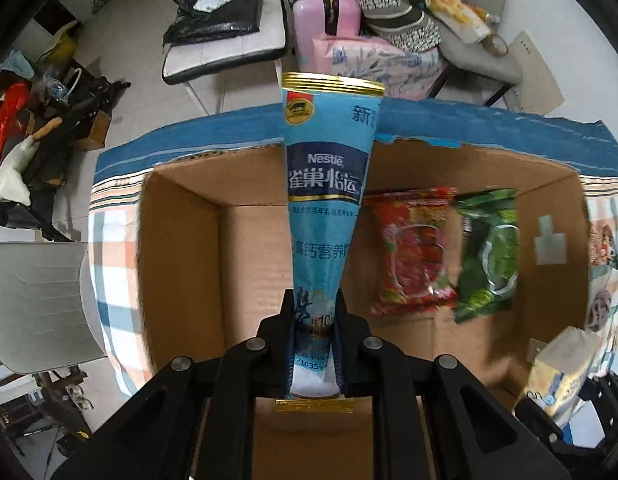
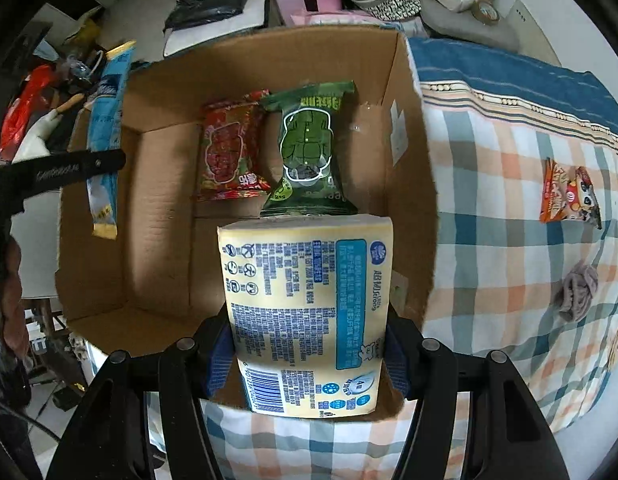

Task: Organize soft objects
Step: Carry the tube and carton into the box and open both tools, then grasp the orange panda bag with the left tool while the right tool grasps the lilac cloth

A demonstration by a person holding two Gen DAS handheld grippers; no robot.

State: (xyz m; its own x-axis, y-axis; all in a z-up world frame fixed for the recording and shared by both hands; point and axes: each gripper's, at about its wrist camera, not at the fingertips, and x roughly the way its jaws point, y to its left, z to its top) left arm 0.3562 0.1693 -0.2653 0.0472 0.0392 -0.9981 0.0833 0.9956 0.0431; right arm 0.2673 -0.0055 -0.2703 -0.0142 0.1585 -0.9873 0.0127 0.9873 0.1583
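A: The left gripper (image 1: 313, 320) was clamped on the lower end of the blue pouch (image 1: 327, 184), so most of the pouch stuck out past the fingers, over the left half of the box (image 1: 181, 248). What worried you?

B: That long free end. A soft pouch gripped low could sag or swing, and its top could catch the box's far wall on the way down, or it could slide out between the fingers.

A: And the right gripper (image 2: 309, 354)?

B: Closed on the yellow pack (image 2: 305, 312), held above the box's near edge, close to its right wall. Squeezed too hard, it would probably crush; squeezed too lightly, it might tip out forward.

A: Where would it land?

B: Likely on the green packet (image 2: 309, 152), which lay by the far right corner beside the red packet (image 2: 233, 152). That could shove both askew.

A: Anything left outside the box?

B: An orange packet (image 2: 569, 196) and a grey cloth (image 2: 579, 292) lay on the checked sheet (image 2: 489, 220), well apart from the box. With both grippers moving together, they might also knock each other.
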